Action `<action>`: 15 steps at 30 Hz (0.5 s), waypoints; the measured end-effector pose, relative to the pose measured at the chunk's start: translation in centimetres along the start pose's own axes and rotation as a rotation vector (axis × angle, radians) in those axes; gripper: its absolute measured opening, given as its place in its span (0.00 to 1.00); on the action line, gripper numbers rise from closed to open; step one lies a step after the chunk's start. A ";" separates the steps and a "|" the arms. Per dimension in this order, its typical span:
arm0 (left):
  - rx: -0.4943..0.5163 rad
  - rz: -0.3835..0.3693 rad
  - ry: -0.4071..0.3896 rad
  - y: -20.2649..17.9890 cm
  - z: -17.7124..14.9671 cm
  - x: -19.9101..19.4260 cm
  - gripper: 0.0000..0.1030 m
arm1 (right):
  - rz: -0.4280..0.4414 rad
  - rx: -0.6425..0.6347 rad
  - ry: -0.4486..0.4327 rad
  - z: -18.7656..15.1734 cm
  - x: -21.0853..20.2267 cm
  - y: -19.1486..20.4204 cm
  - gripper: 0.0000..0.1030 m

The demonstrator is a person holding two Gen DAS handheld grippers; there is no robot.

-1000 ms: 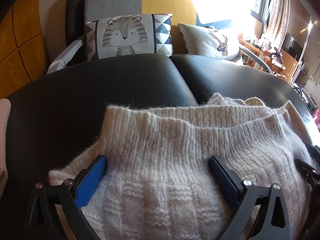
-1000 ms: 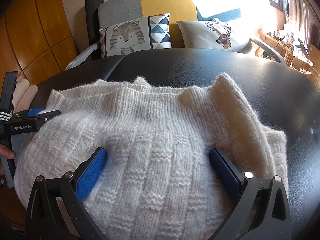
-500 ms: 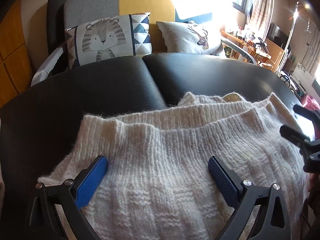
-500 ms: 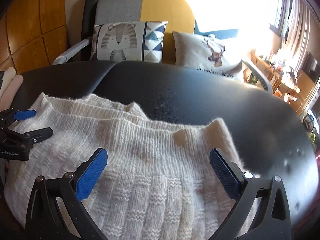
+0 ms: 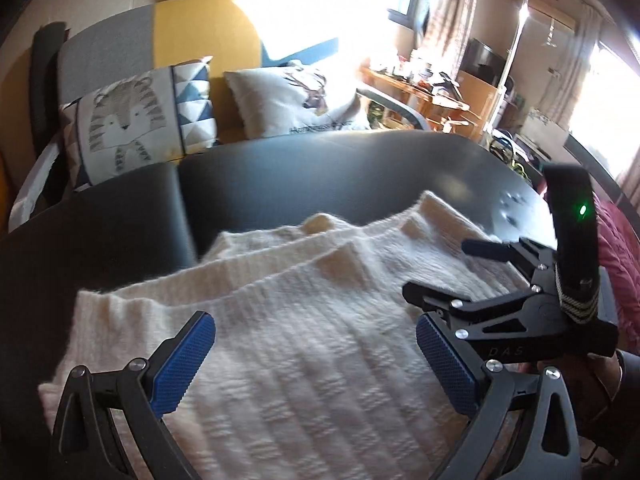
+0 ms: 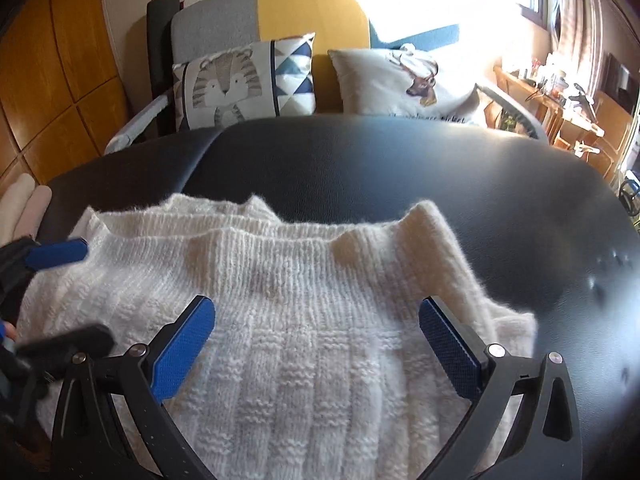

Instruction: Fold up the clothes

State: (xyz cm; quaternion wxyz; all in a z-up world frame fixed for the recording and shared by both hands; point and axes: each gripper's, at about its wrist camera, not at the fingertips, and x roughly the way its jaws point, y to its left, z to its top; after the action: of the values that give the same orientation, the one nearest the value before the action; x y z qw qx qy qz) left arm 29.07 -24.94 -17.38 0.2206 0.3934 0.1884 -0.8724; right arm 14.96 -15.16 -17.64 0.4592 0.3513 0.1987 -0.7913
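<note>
A cream knitted sweater [image 5: 280,280] [image 6: 300,272] lies folded on a black padded table [image 5: 320,168] [image 6: 400,168], its ribbed edge facing away from me. My left gripper [image 5: 316,360] hovers open over the sweater's left part, nothing between its blue pads [image 5: 184,356]. My right gripper [image 6: 316,348] is open over the right part, also holding nothing. Each gripper shows in the other's view: the right gripper [image 5: 436,270] comes in from the right over the sweater, and the left gripper [image 6: 64,298] sits blurred at the left edge.
A sofa behind the table carries a tiger cushion [image 6: 244,84] and a deer cushion [image 6: 404,80]. Pale folded cloth [image 6: 24,204] lies at the table's left end. Red fabric [image 5: 616,248] is at the right. A cluttered wooden desk [image 5: 420,88] stands by the window.
The left wrist view has swung to the right, and the right gripper now sits much closer in it. Both grippers stay open over the sweater, which has not visibly shifted.
</note>
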 end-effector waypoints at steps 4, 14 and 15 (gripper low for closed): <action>0.058 -0.014 0.034 -2.9 -0.4 1.4 1.00 | 0.008 0.017 0.010 -1.4 -0.2 -1.9 0.99; 0.074 0.014 0.001 -2.5 -2.1 3.8 1.00 | 0.058 0.054 0.046 -3.9 2.0 -3.7 1.00; 0.071 0.012 0.002 -2.4 -2.0 3.8 1.00 | 0.067 0.060 0.045 -4.0 2.0 -3.9 1.00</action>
State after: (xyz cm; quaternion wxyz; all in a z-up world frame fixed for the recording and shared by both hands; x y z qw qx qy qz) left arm 26.73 -22.82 -21.20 0.2115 0.4031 0.1554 -0.8767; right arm 12.45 -11.85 -21.83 0.4702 0.3892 0.1730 -0.7730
